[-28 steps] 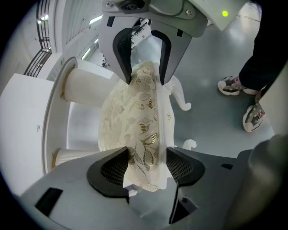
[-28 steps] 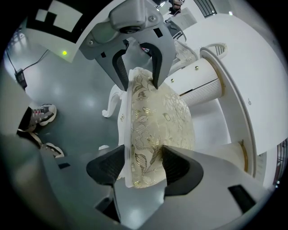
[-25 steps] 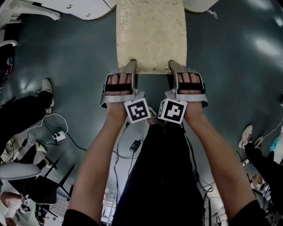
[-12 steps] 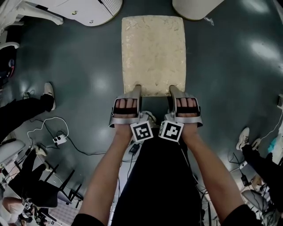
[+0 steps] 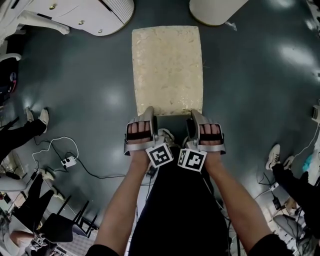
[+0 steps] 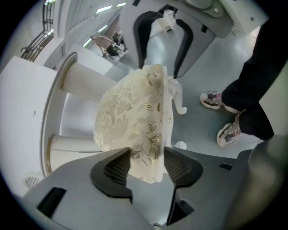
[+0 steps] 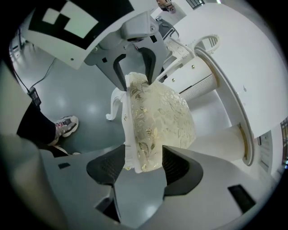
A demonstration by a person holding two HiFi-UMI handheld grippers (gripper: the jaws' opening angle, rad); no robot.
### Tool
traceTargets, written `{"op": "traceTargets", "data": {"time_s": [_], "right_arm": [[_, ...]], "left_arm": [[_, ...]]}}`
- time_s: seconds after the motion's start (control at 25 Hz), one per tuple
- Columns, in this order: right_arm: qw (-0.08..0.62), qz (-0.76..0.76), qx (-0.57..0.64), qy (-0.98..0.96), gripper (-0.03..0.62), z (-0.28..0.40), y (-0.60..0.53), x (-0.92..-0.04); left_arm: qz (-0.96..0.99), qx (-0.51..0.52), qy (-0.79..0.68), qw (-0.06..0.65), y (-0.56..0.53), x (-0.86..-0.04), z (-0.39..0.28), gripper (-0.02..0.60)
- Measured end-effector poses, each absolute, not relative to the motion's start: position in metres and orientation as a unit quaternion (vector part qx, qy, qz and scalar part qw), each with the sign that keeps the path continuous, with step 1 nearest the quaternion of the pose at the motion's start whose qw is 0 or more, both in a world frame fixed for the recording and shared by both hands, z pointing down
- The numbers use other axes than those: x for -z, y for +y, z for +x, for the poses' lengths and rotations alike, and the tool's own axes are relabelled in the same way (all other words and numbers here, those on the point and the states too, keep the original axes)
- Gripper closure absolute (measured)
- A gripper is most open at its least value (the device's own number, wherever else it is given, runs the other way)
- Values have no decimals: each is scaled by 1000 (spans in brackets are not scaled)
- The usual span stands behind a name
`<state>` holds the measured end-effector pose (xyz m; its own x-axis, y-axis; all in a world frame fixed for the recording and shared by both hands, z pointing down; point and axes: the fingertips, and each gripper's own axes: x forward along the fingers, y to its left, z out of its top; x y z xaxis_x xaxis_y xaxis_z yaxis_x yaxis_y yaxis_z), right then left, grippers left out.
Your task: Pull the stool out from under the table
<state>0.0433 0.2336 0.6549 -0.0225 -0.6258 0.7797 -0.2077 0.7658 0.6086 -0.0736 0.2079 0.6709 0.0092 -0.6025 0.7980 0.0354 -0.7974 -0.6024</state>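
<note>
The stool has a cream seat with a gold floral pattern and stands on the dark floor just in front of me. Its whole seat shows, near the white table at the top. My left gripper is shut on the left end of the seat's near edge, and my right gripper on the right end. In the left gripper view the seat edge sits between the ribbed pads of that gripper. The right gripper view shows the same edge clamped in its gripper.
A second white table base stands at the top right. A power strip with cables lies on the floor to the left. People's shoes are at the left and right. Black chair legs stand at lower left.
Both grippers have drawn back toward me with the stool. The seat has slid out from under the table's edge and now shows whole.
</note>
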Motion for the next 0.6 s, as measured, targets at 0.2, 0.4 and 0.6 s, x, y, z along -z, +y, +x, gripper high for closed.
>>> {"op": "traceTargets", "data": {"time_s": [0.2,0.4,0.6], "right_arm": [[597,305,101,-735,343,51,263,-630],[559,314,39,-766,571,53,272,-582],[489,335,-9,-805,588,58,236,-501]], "left_arm": [[-689,646,294,146,225,-633,-70,482],[-712,612,345,16,251,-586,-68,574],[-739,545,394,-40,228,-513,-48,575]]}}
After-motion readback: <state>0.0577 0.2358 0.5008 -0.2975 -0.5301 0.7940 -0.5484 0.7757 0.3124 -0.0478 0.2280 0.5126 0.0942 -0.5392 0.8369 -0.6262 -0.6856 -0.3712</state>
